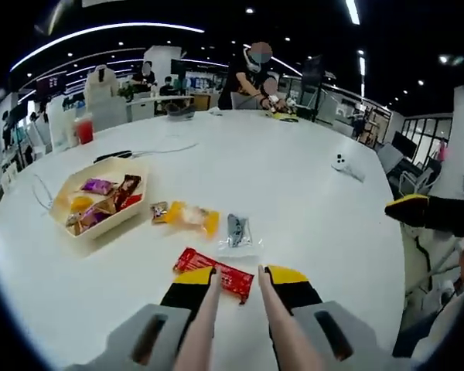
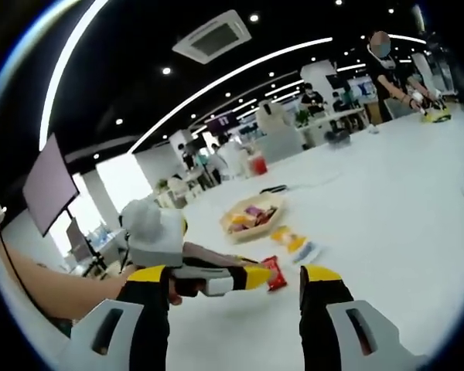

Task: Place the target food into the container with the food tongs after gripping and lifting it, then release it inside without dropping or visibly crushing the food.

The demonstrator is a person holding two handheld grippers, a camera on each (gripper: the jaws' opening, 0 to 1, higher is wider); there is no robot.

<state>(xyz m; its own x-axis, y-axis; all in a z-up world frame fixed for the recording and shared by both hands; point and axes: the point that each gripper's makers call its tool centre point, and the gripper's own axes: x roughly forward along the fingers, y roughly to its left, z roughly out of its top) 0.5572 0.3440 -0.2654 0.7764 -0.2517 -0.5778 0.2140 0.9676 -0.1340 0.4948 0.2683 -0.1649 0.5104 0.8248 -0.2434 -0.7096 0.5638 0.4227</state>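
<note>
Snacks, loose, on a white round table (image 1: 309,185): we log one red packet (image 1: 216,274) lying flat just ahead of the left gripper (image 1: 238,282), an orange-yellow packet (image 1: 187,216) at its 11 o'clock, and a clear packet with a grey item (image 1: 237,230) at its 12 o'clock. Container: a cream tray (image 1: 136,167) at 10 o'clock in the left gripper view, already holding several wrapped sweets. We note the left gripper's jaws standing moderately apart with nothing between them; pale tong-like blades run forward from it, their tips at the near edge of the red packet. Right gripper (image 2: 236,280): jaws wide apart, nothing held, raised off the table and looking across at the left gripper and the tray (image 2: 272,210). We judge the red packet the likely target, though the pictures do not settle it. Risks, as we assess them: a flat, slick wrapper sliding ahead of the tips when they close, so they nip only an edge and the packet drops in transit; too hard a squeeze creasing the contents; the crowded tray leaving little bare floor, so a release near the rim could tip the packet back onto the table.
</note>
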